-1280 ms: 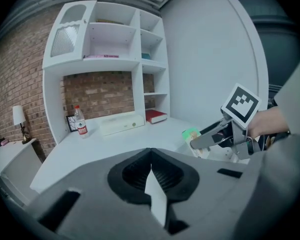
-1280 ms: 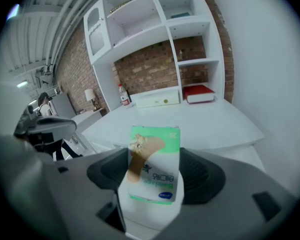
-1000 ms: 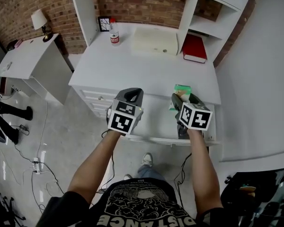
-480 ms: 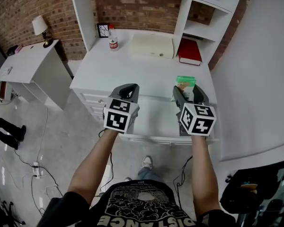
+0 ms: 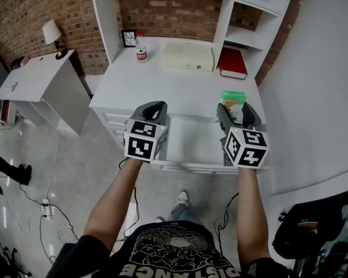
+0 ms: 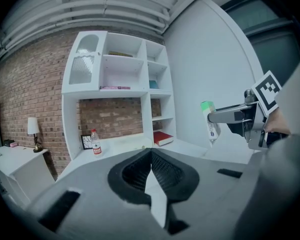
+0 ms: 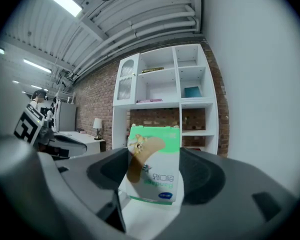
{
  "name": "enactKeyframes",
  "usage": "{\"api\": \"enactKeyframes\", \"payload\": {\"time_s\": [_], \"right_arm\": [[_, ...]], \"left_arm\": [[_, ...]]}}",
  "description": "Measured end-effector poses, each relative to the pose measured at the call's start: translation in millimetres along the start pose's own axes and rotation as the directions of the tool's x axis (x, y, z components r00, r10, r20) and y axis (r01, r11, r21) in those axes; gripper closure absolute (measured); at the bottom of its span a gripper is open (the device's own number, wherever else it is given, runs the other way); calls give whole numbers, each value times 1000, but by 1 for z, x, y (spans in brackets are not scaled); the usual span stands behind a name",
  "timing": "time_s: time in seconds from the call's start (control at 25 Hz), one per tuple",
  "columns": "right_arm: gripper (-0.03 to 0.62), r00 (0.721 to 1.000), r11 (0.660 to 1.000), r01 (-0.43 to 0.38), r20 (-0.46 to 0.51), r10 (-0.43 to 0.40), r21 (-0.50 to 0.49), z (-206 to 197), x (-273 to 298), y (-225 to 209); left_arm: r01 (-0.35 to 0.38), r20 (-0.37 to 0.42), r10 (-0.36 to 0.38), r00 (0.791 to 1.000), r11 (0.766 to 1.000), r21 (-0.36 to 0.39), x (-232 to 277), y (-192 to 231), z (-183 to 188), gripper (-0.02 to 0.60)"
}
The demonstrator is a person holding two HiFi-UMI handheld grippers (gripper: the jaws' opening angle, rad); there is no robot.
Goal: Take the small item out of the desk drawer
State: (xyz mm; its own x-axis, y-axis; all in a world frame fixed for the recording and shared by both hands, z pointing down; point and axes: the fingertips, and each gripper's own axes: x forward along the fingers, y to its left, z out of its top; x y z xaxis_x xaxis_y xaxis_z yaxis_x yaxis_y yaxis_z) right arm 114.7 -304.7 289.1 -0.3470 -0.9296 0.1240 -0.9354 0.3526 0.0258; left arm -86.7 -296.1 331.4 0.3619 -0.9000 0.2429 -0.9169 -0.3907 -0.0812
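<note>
A small green-and-white bandage box [image 7: 155, 166] sits between the jaws of my right gripper [image 5: 238, 110], which is shut on it. In the head view the box [image 5: 233, 100] is held up above the front edge of the white desk [image 5: 180, 88]. The desk drawer [image 5: 191, 146] stands pulled out below both grippers. My left gripper [image 5: 153, 110] hovers over the drawer's left part, its jaws shut with nothing between them [image 6: 151, 156]. From the left gripper view the box [image 6: 210, 121] shows to the right, held upright in the other gripper.
On the desk stand a small bottle [image 5: 140, 45], a cream flat case [image 5: 188, 56], a red book [image 5: 232, 62] and a small framed picture [image 5: 128, 37]. Shelves rise above the desk against a brick wall. A side table with a lamp [image 5: 52, 32] is at the left.
Both grippers have risen and moved slightly apart, the right one carrying the bandage box up from the drawer to above the desk's front edge.
</note>
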Motion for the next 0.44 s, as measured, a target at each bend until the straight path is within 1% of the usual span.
{"api": "enactKeyframes", "payload": {"time_s": [0.44], "right_arm": [[276, 1000, 1000, 5, 6, -5, -17, 3, -7, 5]], "left_arm": [[1, -1, -1, 1000, 1000, -2, -8, -1, -2, 574]]}}
